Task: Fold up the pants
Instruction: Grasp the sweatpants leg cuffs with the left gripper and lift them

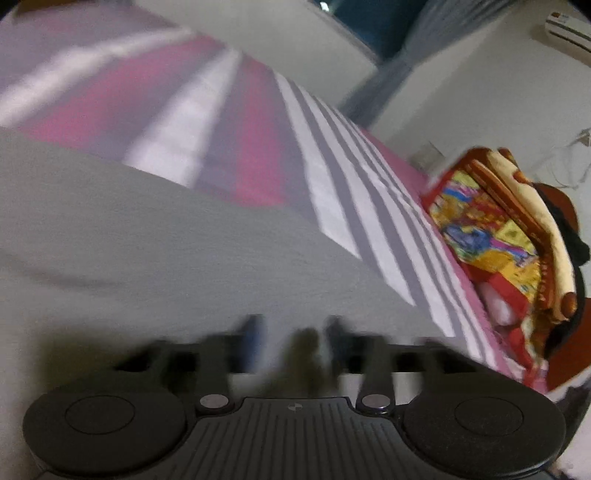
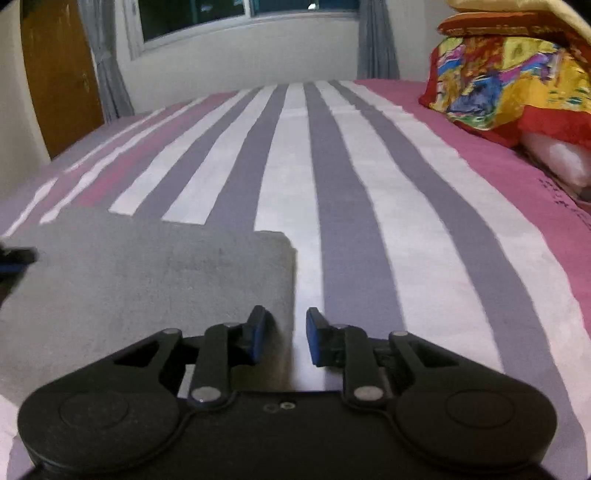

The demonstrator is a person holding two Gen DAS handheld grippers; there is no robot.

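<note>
Grey pants (image 2: 147, 280) lie flat on a striped bed sheet (image 2: 369, 206), folded into a neat block with a square right edge. In the left wrist view the pants (image 1: 147, 240) fill the lower left; that view is motion-blurred. My left gripper (image 1: 293, 339) hovers over the pants, its blue-padded fingers apart, holding nothing. My right gripper (image 2: 286, 334) is open and empty, straddling the pants' right edge: left finger over the cloth, right finger over the sheet. The left gripper's tip (image 2: 14, 258) shows at the left edge of the right wrist view.
A colourful pillow and stacked bedding (image 2: 509, 77) sit at the bed's right side, also in the left wrist view (image 1: 491, 229). A wooden door (image 2: 59, 77), a window (image 2: 221, 14) and grey curtains (image 2: 376, 40) are beyond the bed.
</note>
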